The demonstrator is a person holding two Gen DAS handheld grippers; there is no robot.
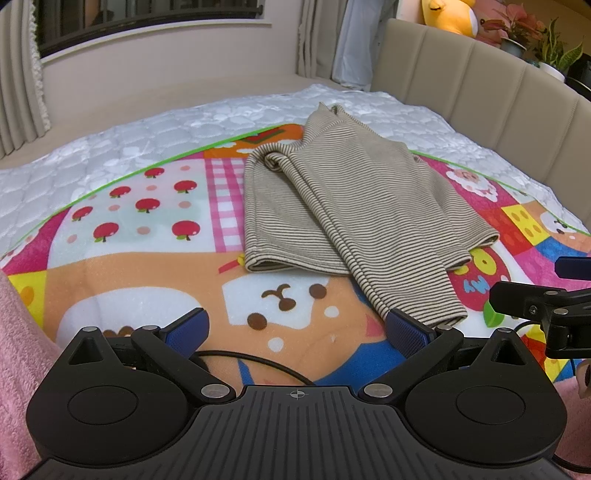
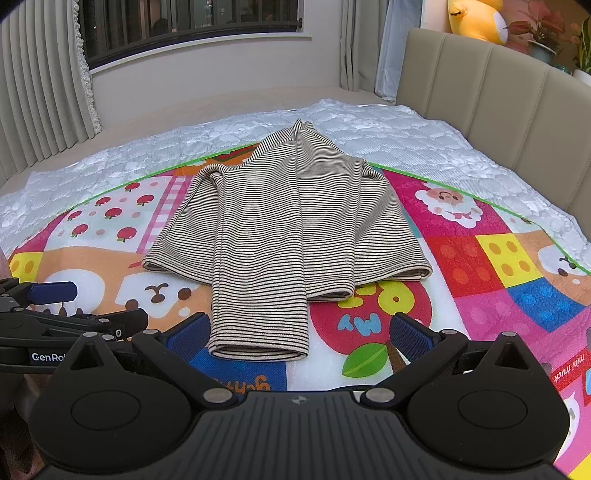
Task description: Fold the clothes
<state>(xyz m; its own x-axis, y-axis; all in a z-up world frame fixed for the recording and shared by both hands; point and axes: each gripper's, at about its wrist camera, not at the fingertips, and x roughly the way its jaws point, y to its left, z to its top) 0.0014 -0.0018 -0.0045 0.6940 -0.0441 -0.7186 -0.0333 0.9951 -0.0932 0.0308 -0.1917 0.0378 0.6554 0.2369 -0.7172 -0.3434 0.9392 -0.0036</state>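
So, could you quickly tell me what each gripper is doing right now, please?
Left gripper: open, holding nothing, short of the striped shirt.
Right gripper: open, holding nothing, its fingers either side of the shirt's near sleeve end.

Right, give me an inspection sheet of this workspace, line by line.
Surface: cartoon play mat spread over a white quilted mattress.
Job's things: striped top, both sleeves folded in, lying flat on the mat.
Clutter: pink blanket at the near left edge.
Grippers: left tongs open, empty; right tongs open, empty, near the sleeve cuff.
Cables: black cable under the left tongs.
Surroundings: beige headboard, curtains, window, yellow plush toy, potted plants.
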